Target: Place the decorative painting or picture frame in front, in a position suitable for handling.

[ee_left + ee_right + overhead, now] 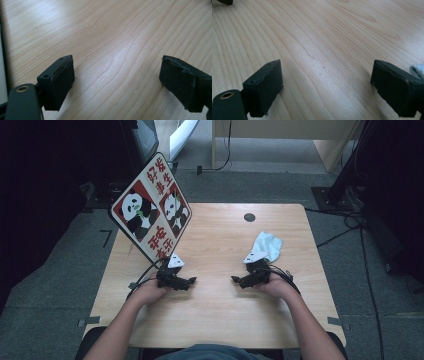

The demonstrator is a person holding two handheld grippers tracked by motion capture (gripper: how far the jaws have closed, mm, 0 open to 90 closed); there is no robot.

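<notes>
One pale wood table (pixel 220 240), grey carpet floor (pixel 60 285).

High view looks down from above the table (pixel 225 320); both gripper views skim its wood close up

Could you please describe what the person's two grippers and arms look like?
Both the left gripper and the right gripper are black, with blocky, flat-faced jaws whose edges look worn. Black cables trail from each. The forearms are bare, with no sleeves visible.
</notes>
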